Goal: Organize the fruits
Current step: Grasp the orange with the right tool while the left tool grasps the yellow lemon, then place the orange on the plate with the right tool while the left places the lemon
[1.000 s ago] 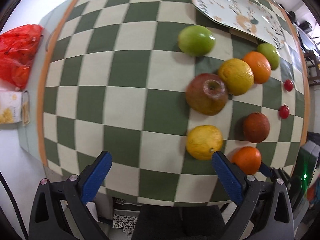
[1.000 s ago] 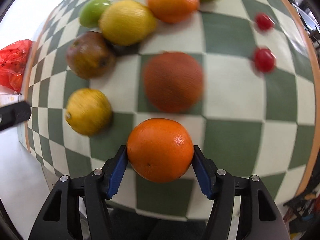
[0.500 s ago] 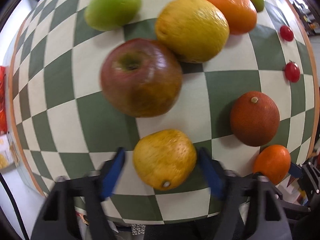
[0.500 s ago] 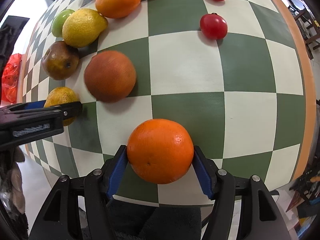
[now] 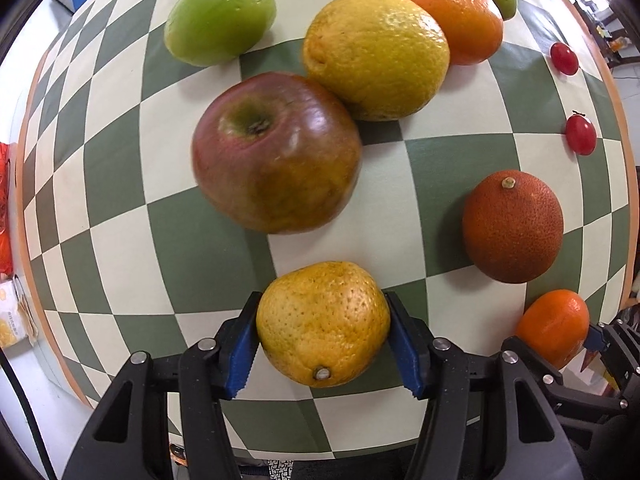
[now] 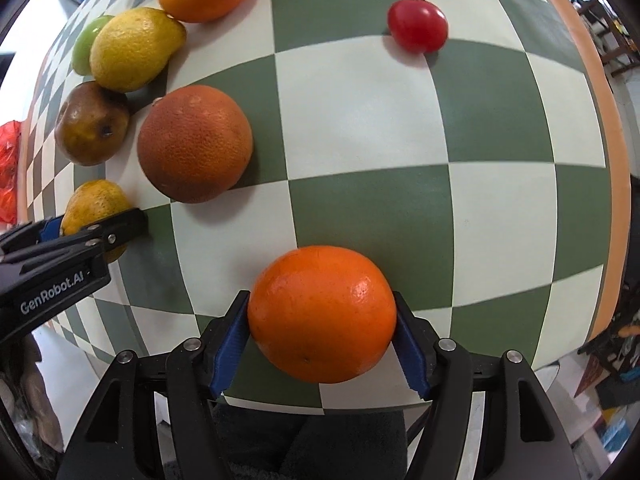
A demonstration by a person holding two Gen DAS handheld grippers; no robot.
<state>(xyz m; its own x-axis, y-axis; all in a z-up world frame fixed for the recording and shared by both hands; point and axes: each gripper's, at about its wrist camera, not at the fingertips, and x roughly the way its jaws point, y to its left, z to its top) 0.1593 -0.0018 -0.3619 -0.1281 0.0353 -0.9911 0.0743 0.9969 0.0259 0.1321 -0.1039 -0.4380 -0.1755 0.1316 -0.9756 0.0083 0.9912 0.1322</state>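
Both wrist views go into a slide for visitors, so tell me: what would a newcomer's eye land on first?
Each hand-held gripper clamps a fruit at the near table edge: the left hand-held gripper holds a yellow-orange citrus, the right hand-held gripper a bright orange. Beyond the citrus, a big red apple dominates the green checkered tablecloth.

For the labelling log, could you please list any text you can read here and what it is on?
"GenRobot.AI": on the black body of the left claw, seen from the right wrist view.
Packet at the left edge of the left wrist view: print too small to read.
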